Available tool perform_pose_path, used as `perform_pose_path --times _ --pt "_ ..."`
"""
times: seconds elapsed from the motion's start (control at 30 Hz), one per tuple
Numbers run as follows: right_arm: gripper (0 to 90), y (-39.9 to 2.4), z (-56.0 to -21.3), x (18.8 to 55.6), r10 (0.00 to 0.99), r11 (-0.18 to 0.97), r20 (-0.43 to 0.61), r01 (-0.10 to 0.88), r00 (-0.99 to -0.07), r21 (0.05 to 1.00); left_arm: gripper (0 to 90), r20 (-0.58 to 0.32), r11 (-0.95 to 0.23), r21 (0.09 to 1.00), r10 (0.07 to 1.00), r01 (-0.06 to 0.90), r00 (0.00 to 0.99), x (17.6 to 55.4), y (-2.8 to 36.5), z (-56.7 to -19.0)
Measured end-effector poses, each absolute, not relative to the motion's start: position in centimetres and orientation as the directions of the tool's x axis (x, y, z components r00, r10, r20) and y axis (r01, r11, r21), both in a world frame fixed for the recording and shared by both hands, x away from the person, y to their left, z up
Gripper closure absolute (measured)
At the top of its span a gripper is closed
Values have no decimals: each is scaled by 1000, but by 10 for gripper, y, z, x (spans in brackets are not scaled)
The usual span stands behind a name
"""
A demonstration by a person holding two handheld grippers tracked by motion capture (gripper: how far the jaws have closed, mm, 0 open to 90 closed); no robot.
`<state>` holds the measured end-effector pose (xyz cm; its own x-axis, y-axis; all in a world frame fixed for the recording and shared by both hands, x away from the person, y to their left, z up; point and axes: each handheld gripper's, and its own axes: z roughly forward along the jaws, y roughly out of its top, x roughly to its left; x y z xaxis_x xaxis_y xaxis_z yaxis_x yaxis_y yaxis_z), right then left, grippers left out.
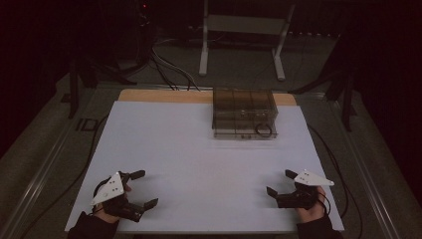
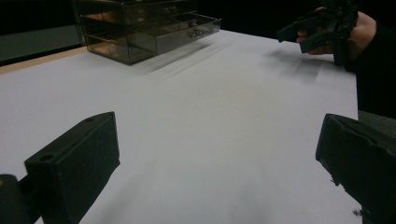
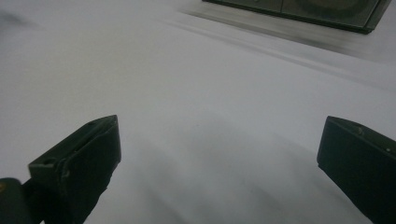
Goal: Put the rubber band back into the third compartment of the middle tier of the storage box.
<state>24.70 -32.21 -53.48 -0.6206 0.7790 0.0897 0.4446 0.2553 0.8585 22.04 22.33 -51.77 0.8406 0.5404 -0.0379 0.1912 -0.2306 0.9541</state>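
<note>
A smoky clear drawer box [image 1: 244,114] stands at the far side of the white table [image 1: 199,149], right of centre; a dark ring [image 1: 263,130] lies inside its front right part. My left gripper [image 1: 143,189] rests near the front left edge, jaws wide apart with nothing between them. Near the front right edge my right gripper [image 1: 279,182] is open too and holds nothing. In the left gripper view the drawer box [image 2: 144,28] sits far ahead and the other gripper [image 2: 322,28] is held in a hand at upper right. The right gripper view catches the box's base [image 3: 299,11] at the top.
A strip of bare wood [image 1: 164,95] shows at the table's far edge. Cables [image 1: 169,69] and a white stand [image 1: 244,30] lie on the dark floor beyond. Broad bare white surface lies between the grippers and the box.
</note>
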Motion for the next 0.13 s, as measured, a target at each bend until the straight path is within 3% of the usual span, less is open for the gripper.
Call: perform_pose_path --times 0.13 --pt "0 -323 -535 247 780 254 88 441 -620 861 3 -35 -232 954 539 188 842 220 223 -517"
